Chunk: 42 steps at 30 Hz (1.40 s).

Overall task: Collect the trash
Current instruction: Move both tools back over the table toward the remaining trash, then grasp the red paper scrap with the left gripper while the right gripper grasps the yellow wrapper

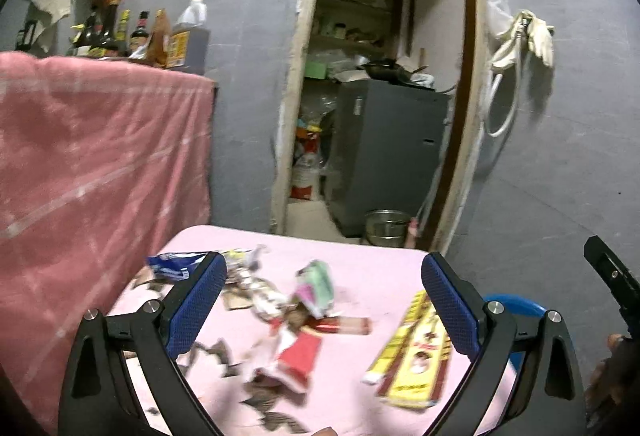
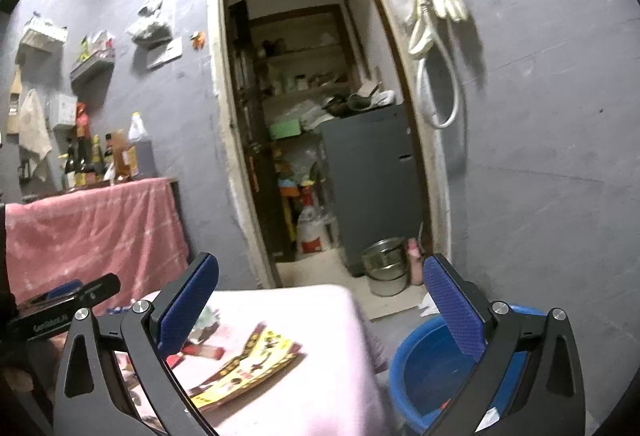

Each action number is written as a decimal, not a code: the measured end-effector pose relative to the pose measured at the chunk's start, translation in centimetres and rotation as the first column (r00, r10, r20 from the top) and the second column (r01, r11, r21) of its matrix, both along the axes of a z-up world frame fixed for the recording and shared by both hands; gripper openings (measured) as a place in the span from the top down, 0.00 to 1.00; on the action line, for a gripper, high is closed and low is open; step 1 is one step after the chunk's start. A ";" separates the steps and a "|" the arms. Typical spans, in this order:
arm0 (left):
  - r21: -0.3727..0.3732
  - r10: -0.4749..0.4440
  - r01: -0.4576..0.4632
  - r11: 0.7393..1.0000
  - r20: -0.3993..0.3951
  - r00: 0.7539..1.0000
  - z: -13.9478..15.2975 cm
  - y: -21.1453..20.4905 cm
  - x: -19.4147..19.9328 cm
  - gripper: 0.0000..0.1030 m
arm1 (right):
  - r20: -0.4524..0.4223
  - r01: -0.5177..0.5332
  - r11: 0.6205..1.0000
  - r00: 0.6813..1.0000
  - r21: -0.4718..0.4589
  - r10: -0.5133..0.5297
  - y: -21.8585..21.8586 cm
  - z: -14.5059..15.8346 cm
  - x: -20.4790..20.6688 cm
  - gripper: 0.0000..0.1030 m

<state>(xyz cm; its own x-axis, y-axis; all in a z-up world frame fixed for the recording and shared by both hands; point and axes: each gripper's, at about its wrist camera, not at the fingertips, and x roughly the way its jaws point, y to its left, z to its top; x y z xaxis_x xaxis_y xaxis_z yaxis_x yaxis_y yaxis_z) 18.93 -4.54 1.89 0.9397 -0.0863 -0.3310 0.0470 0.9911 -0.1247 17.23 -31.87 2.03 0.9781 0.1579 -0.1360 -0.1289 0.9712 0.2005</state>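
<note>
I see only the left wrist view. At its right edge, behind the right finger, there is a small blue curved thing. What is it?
Observer: It is a round blue plastic basin standing on the floor beside the pink-covered table.
Operator: Is something inside the basin?
Observer: Mostly bare blue bottom; a small scrap lies low inside, too small to identify.
Operator: Where is the right gripper?
Observer: The right gripper is open, holding nothing; its right finger is in front of the basin, its left finger over the table near the flat yellow printed packet.
</note>
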 end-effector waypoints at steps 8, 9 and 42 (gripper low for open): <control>0.006 0.045 -0.044 0.999 -0.060 0.997 -2.2 3.8 -0.2 0.07 | -0.074 -0.078 0.996 0.994 -0.040 0.075 4.1 -1.3 1.3 0.00; 0.005 0.045 -0.045 0.999 -0.071 0.996 -2.5 4.1 -0.2 0.07 | -0.091 -0.088 0.995 0.992 -0.049 0.083 4.6 -1.6 1.5 0.00; -0.108 -0.188 0.162 0.981 -0.303 0.934 -6.4 4.9 2.2 0.42 | -0.525 -0.239 0.971 0.827 -0.003 0.202 7.5 -8.5 6.8 0.14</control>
<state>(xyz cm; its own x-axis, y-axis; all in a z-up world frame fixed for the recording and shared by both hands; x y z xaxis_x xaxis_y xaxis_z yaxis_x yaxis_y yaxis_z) 21.12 0.38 -4.49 0.7589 -0.2785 -0.5887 0.1651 0.9567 -0.2397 24.02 -24.34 -6.42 0.7020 0.3332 -0.6294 -0.2364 0.9427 0.2354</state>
